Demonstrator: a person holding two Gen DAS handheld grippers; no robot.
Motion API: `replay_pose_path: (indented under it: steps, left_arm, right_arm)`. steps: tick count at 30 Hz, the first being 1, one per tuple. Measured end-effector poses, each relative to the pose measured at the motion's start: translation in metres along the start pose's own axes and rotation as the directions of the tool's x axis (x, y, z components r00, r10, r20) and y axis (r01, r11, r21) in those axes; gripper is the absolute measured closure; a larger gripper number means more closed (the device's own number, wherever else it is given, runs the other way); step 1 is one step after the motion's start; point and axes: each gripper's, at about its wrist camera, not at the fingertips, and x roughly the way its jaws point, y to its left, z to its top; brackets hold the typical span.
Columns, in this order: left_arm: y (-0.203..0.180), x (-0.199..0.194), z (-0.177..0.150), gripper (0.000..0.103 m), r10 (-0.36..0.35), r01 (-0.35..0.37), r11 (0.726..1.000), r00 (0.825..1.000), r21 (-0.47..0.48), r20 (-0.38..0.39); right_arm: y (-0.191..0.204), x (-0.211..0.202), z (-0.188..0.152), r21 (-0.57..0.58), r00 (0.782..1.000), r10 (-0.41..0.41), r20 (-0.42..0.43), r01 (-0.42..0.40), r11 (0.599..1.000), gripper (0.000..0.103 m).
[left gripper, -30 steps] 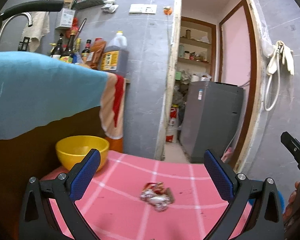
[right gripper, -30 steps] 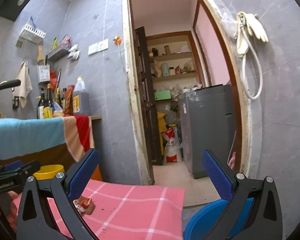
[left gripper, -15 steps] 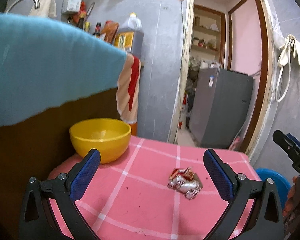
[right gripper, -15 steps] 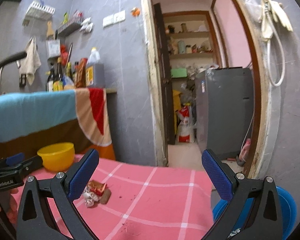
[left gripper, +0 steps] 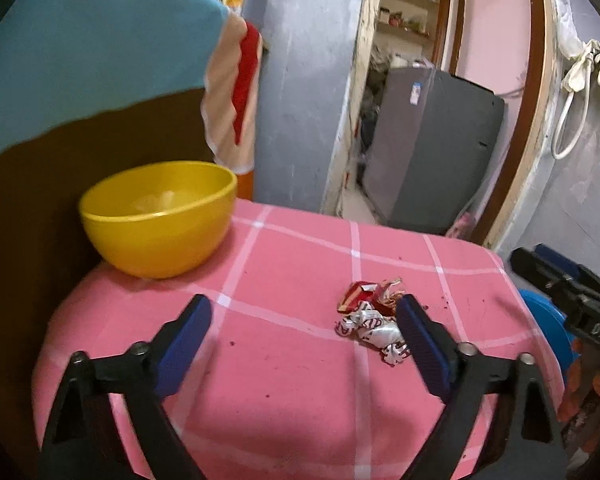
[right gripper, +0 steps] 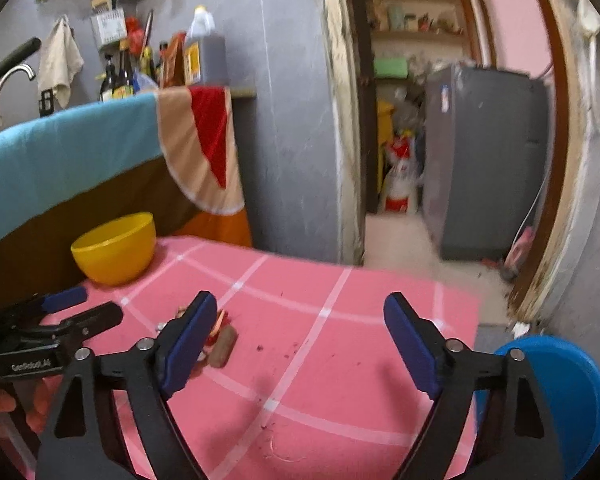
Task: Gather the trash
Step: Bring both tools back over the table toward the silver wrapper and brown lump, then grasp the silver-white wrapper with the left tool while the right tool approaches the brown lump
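Observation:
A crumpled red and silver wrapper (left gripper: pixel 370 318) lies on the pink checked tablecloth (left gripper: pixel 292 264). My left gripper (left gripper: pixel 304 322) is open above the cloth, and its right finger (left gripper: pixel 422 340) overlaps the wrapper's right edge. In the right wrist view the same wrapper (right gripper: pixel 220 336) shows partly behind the left finger (right gripper: pixel 188 338) of my open right gripper (right gripper: pixel 300 320), which holds nothing. The left gripper (right gripper: pixel 72 310) appears at that view's left edge.
A yellow bowl (left gripper: pixel 158 216) stands at the table's far left corner against a draped counter. A blue bin (right gripper: pixel 560 384) sits low beside the table's right edge. Beyond the table a doorway opens onto a grey appliance (left gripper: pixel 436 148). Small crumbs dot the cloth.
Both grippers have dropped and tilted down toward the table. The wrapper now sits closer, at my left gripper's right finger. Both stay open.

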Motion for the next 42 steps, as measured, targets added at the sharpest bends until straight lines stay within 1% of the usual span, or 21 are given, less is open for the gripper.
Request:
replay_pose_path:
  steps: [1, 2, 3, 4, 6, 9, 14, 17, 19, 20, 22, 24, 25, 32, 36, 42]
  left_arm:
    - [-0.001, 0.004, 0.000, 0.023, -0.010, 0.010, 1.000, 1.000, -0.001, -0.019]
    - [0.000, 0.009, 0.001, 0.029, -0.022, 0.022, 1.000, 0.999, -0.004, -0.039]
    - [0.000, 0.013, 0.002, 0.034, -0.033, 0.033, 0.999, 0.998, -0.011, -0.054]
    - [0.000, 0.016, 0.001, 0.037, -0.052, 0.050, 0.998, 0.996, -0.023, -0.075]
    - [0.001, 0.022, 0.001, 0.044, -0.088, 0.084, 0.995, 0.990, -0.048, -0.107]
    - [0.001, 0.027, 0.000, 0.052, -0.136, 0.126, 0.989, 0.980, -0.075, -0.142]
    - [0.000, 0.036, 0.000, 0.062, -0.198, 0.179, 0.978, 0.960, -0.111, -0.197]
    - [0.001, 0.040, 0.003, 0.068, -0.229, 0.203, 0.969, 0.950, -0.138, -0.211]
    - [0.001, 0.039, 0.004, 0.076, -0.244, 0.214, 0.965, 0.946, -0.153, -0.214]
    - [0.002, 0.039, 0.004, 0.083, -0.252, 0.222, 0.963, 0.943, -0.156, -0.217]
    - [0.001, 0.037, 0.005, 0.086, -0.253, 0.223, 0.963, 0.943, -0.153, -0.217]
    - [0.000, 0.034, 0.005, 0.096, -0.255, 0.228, 0.963, 0.942, -0.144, -0.218]
    - [0.000, 0.033, 0.004, 0.099, -0.250, 0.225, 0.965, 0.943, -0.137, -0.219]
    - [-0.001, 0.029, -0.003, 0.102, -0.251, 0.232, 0.966, 0.942, -0.111, -0.222]
    - [-0.001, 0.027, -0.005, 0.103, -0.240, 0.221, 0.969, 0.949, -0.113, -0.203]
    - [0.010, 0.015, -0.010, 0.103, -0.181, 0.162, 0.980, 0.967, -0.112, -0.178]
  right_arm:
    - [0.000, 0.006, 0.001, 0.004, 1.000, 0.012, -0.026, -0.012, 1.000, 0.026]
    - [-0.001, 0.012, 0.001, 0.010, 0.998, 0.030, -0.055, -0.029, 1.000, 0.030]
    - [-0.001, 0.016, 0.001, 0.013, 0.996, 0.040, -0.074, -0.039, 0.999, 0.031]
    - [-0.001, 0.020, 0.000, 0.017, 0.994, 0.052, -0.098, -0.050, 0.999, 0.033]
    - [0.000, 0.028, 0.000, 0.023, 0.987, 0.078, -0.138, -0.076, 0.997, 0.042]
    - [0.003, 0.038, -0.002, 0.020, 0.977, 0.097, -0.191, -0.095, 0.995, 0.048]
    - [0.010, 0.043, -0.004, -0.005, 0.969, 0.103, -0.225, -0.107, 0.994, 0.049]
    - [0.012, 0.045, -0.005, -0.014, 0.965, 0.104, -0.239, -0.110, 0.994, 0.049]
    - [0.012, 0.048, -0.004, -0.015, 0.963, 0.104, -0.248, -0.111, 0.994, 0.049]
    - [0.012, 0.048, -0.005, -0.016, 0.962, 0.105, -0.252, -0.113, 0.994, 0.049]
    - [0.013, 0.049, -0.005, -0.018, 0.960, 0.107, -0.260, -0.116, 0.993, 0.049]
    - [0.014, 0.052, -0.005, -0.022, 0.956, 0.110, -0.272, -0.120, 0.993, 0.049]
    - [0.015, 0.053, -0.006, -0.025, 0.954, 0.111, -0.277, -0.123, 0.992, 0.049]
    - [0.023, 0.059, -0.008, -0.061, 0.944, 0.108, -0.311, -0.134, 0.989, 0.049]
    - [0.031, 0.064, -0.011, -0.091, 0.933, 0.107, -0.344, -0.146, 0.985, 0.049]
    - [0.045, 0.067, -0.015, -0.153, 0.923, 0.100, -0.371, -0.167, 0.974, 0.049]
